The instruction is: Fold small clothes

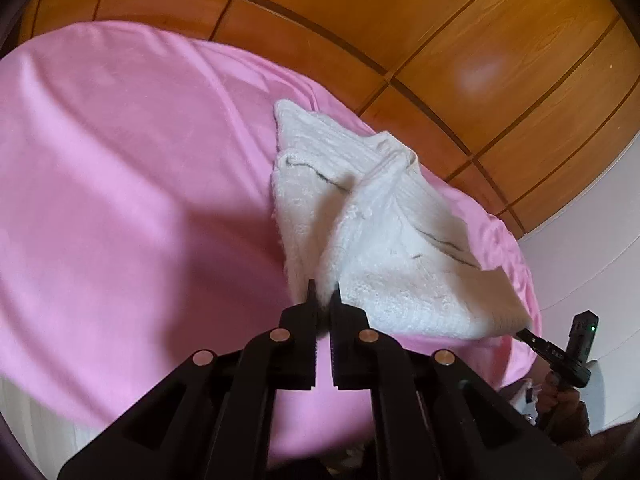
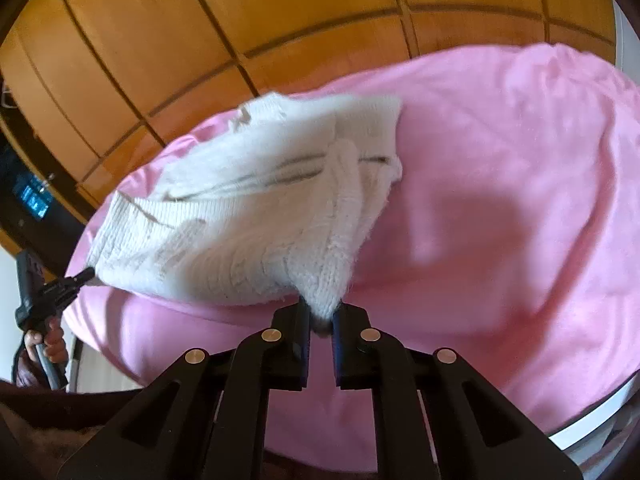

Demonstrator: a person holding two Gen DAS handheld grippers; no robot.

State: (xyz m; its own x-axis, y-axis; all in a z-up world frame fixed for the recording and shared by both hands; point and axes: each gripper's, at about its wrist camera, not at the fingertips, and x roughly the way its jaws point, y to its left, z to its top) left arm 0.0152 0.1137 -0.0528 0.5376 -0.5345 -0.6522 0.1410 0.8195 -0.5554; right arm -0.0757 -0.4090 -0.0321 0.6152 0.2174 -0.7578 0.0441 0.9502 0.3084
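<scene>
A small white knitted garment (image 1: 384,236) with thin dark lines is held up over a pink bed sheet (image 1: 120,184). My left gripper (image 1: 324,294) is shut on its near left corner. My right gripper (image 1: 522,330) shows at the right edge of the left wrist view, pinching the other near corner. In the right wrist view the garment (image 2: 248,220) is blurred and stretches left from my right gripper (image 2: 322,314), which is shut on its corner. My left gripper (image 2: 90,272) holds the far left corner there. The garment's far end rests on the sheet.
The pink sheet (image 2: 500,220) covers the whole bed. A wooden panelled wardrobe (image 1: 440,40) stands behind the bed. A white wall (image 1: 592,240) is at the right. A dark device with a blue display (image 2: 34,196) sits at the left.
</scene>
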